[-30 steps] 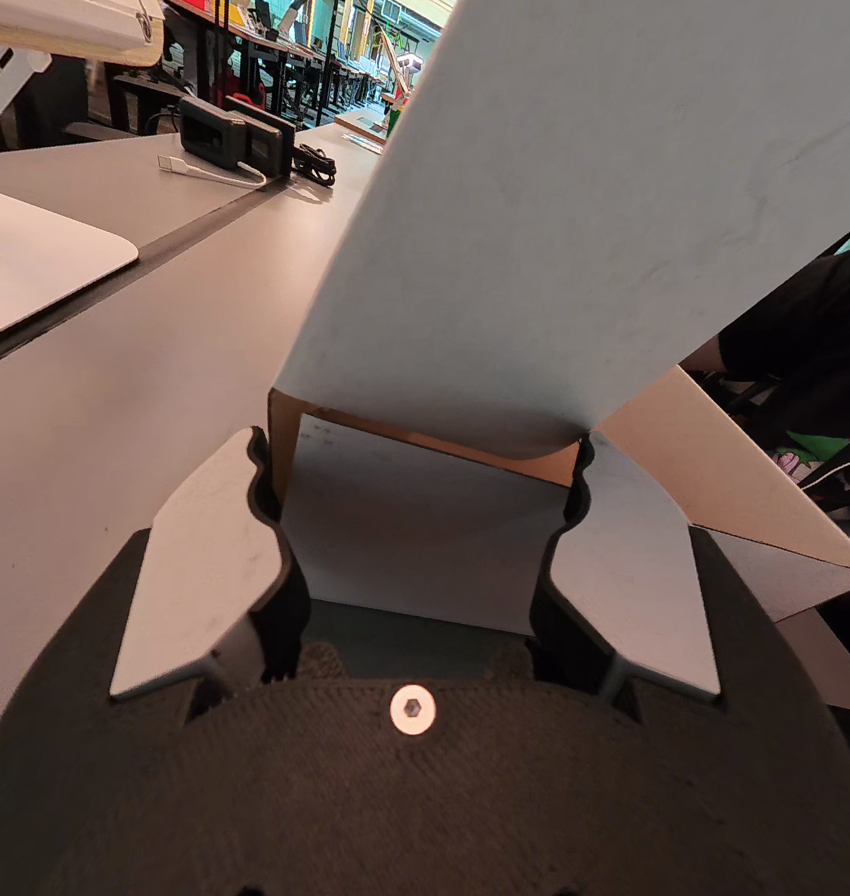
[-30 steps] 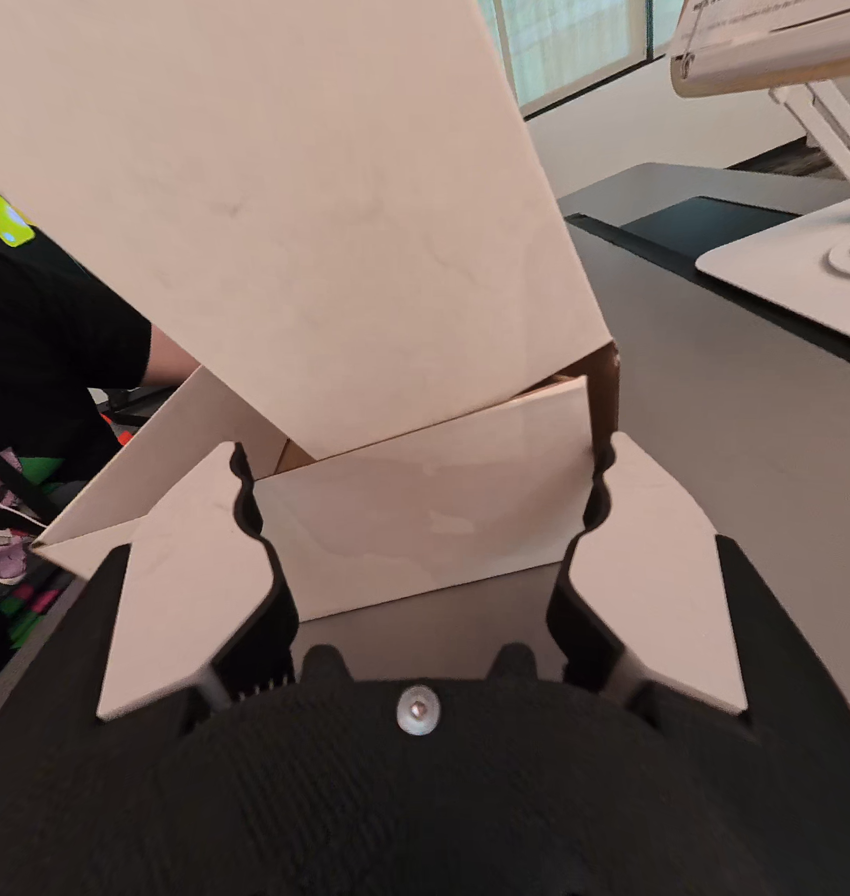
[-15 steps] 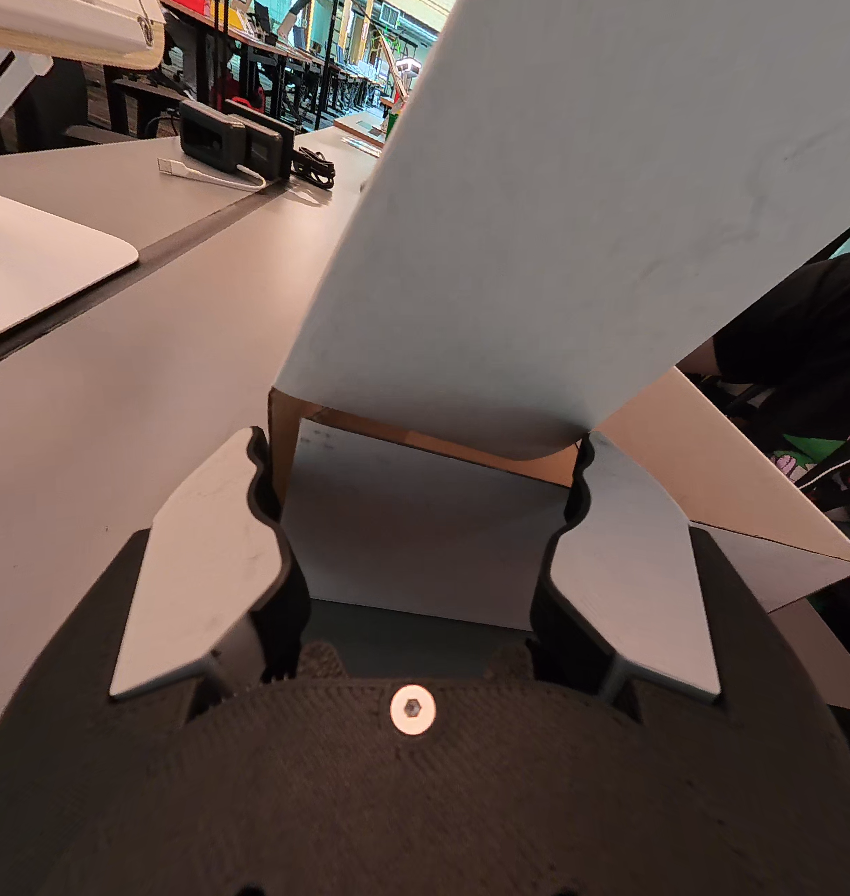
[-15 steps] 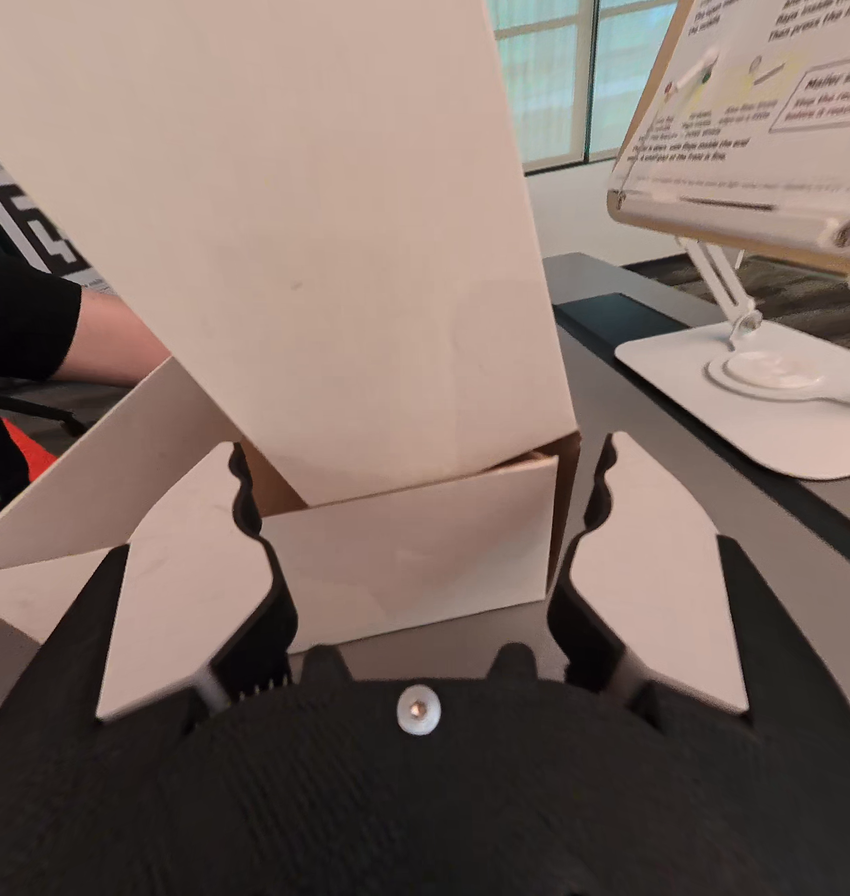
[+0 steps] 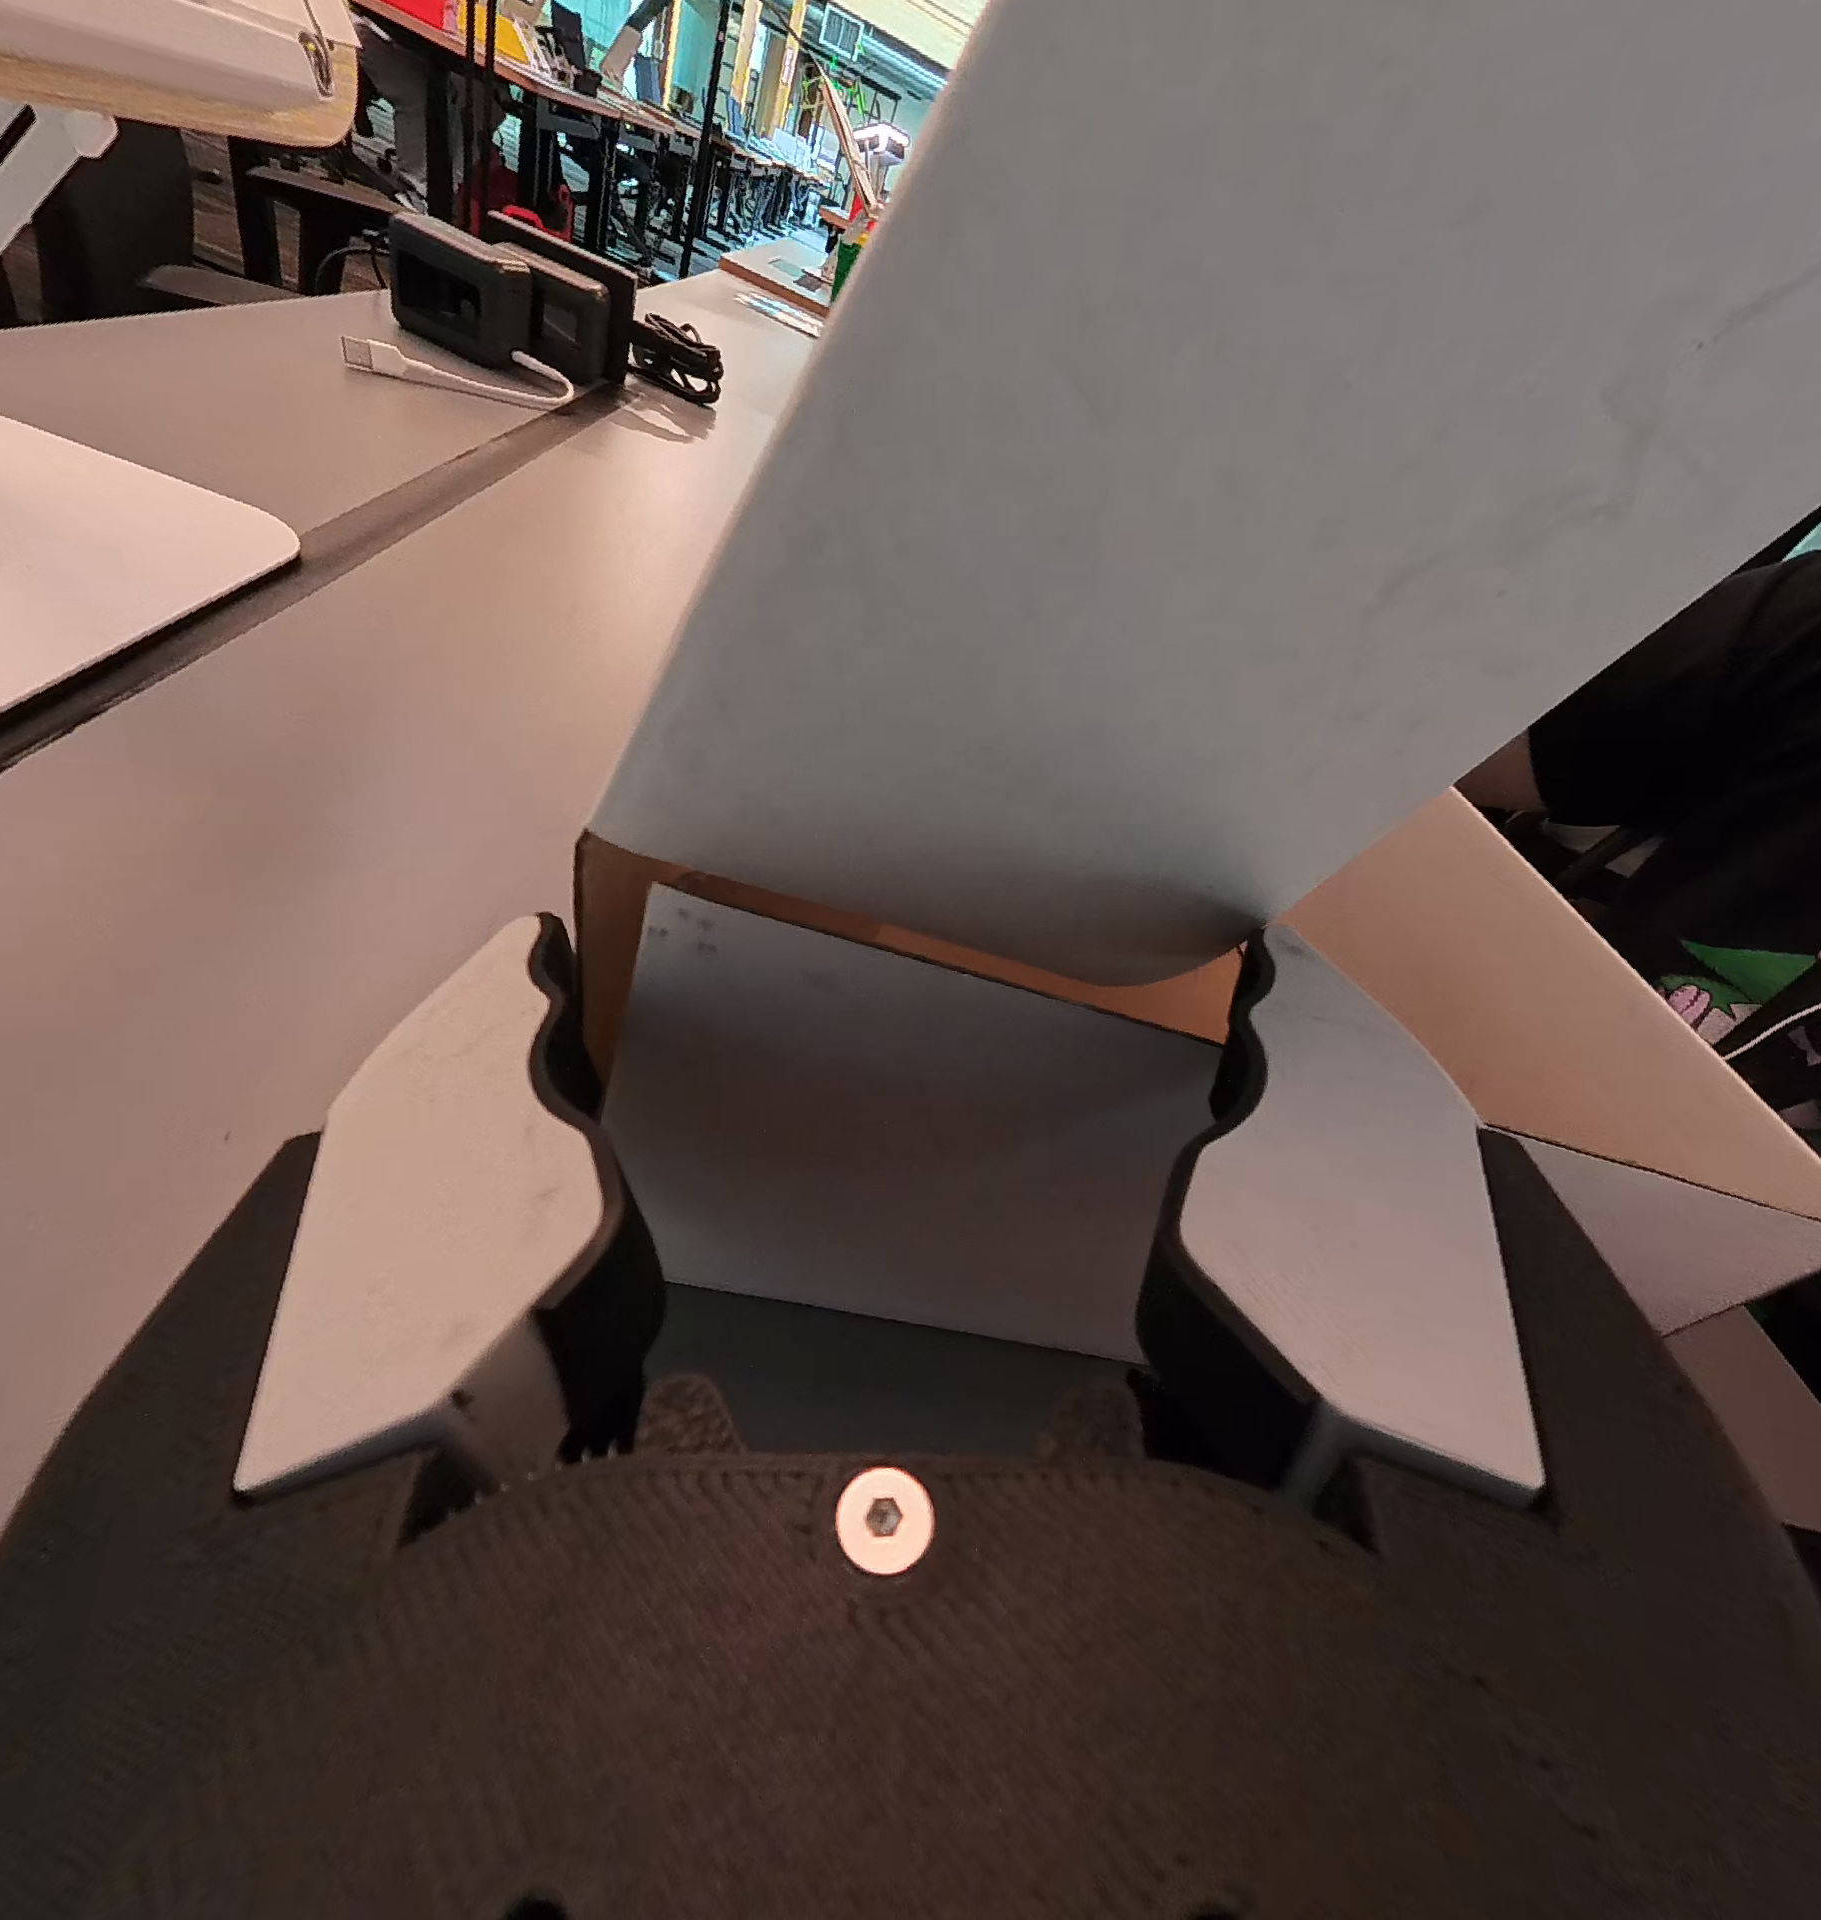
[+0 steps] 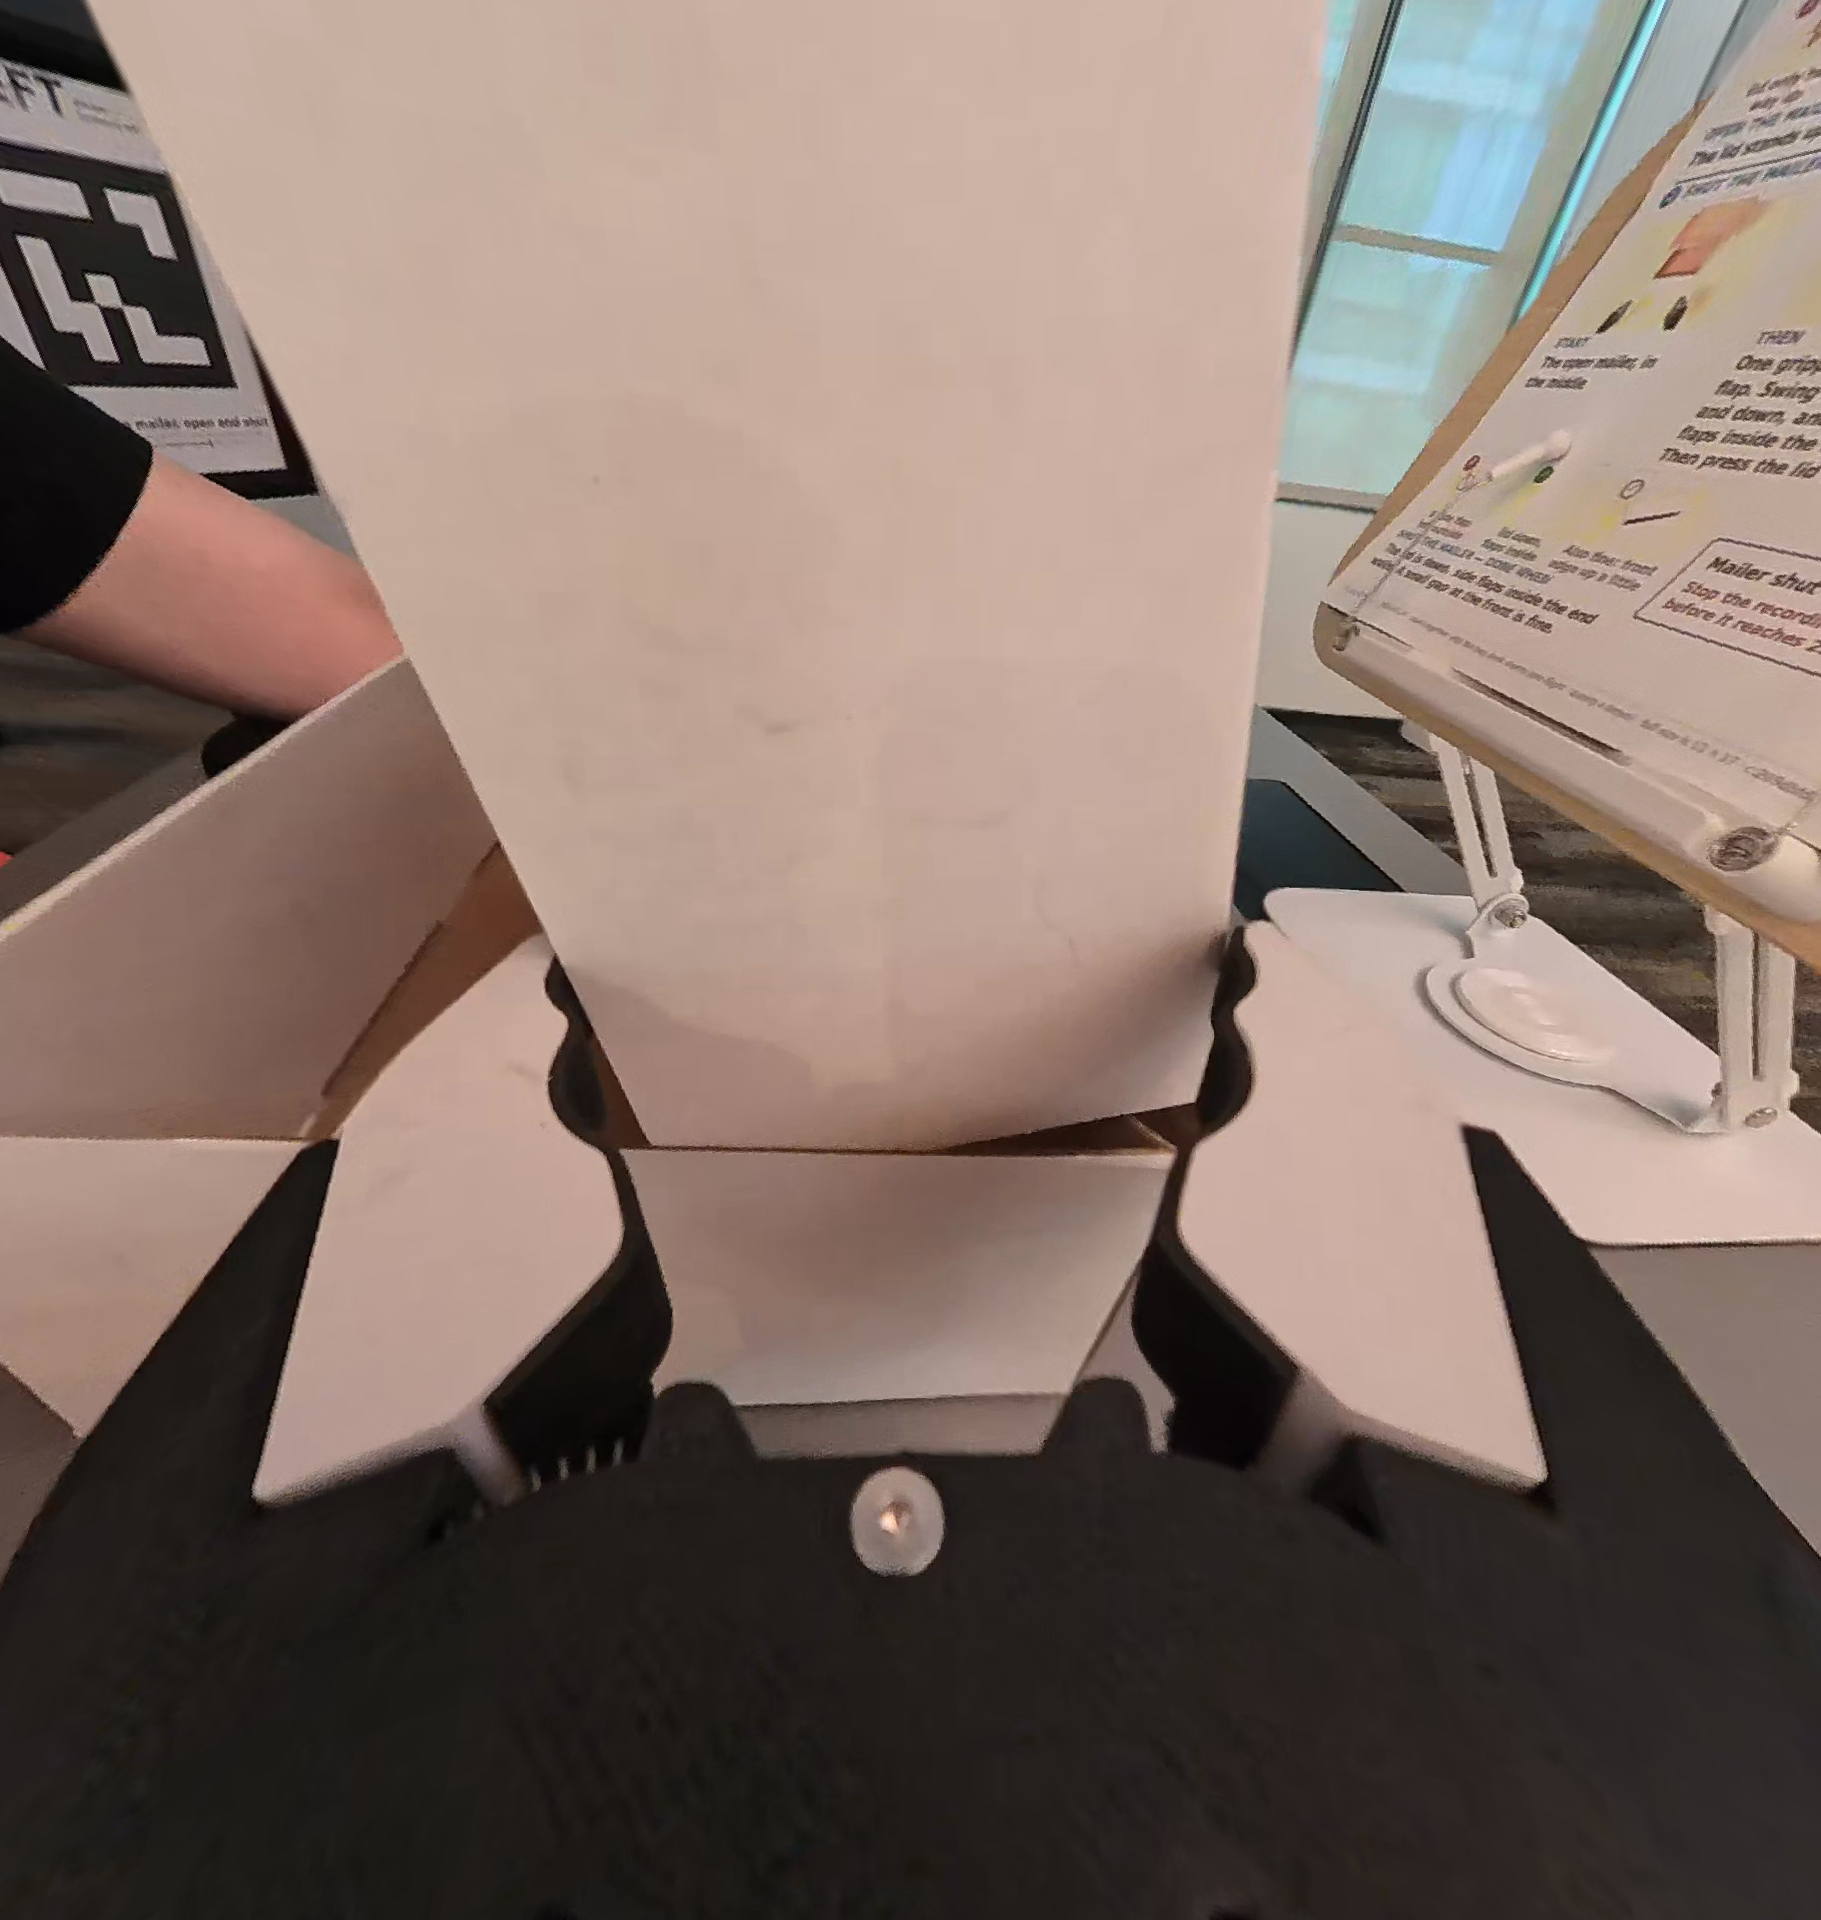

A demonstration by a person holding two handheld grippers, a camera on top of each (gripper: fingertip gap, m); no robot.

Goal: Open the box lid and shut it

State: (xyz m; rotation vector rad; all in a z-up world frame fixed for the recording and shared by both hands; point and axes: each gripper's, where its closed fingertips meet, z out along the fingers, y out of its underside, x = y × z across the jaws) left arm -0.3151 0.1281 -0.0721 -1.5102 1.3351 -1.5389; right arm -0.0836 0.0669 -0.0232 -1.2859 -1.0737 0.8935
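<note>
The white cardboard box (image 5: pixel 885 1143) with a brown inside stands on the grey table (image 5: pixel 314 779). A tall white lid flap (image 5: pixel 1197 520) rises steeply above the box's end wall. My left gripper (image 5: pixel 906 940) is open and empty, its fingertips on either side of that wall, just under the flap's lower edge. In the right wrist view the other end wall (image 6: pixel 885 1268) faces me square on, with a tall white flap (image 6: pixel 833 520) upright above it. My right gripper (image 6: pixel 898 966) is open and empty, its fingertips beside the flap's lower corners. Another white box panel (image 6: pixel 158 935) slants off to the left.
A paper stand (image 6: pixel 1664 468) on a white base (image 6: pixel 1508 1018) stands right of the box; the white base shows at the left of the left wrist view (image 5: pixel 75 561). Black devices (image 5: pixel 501 291) with a white cable lie far back. A person's arm (image 6: pixel 262 613) is behind the box.
My right gripper has swung round to face the box end square on and come closer, so the flap now stands upright between its fingertips. My left gripper has barely moved. Both stay open.
</note>
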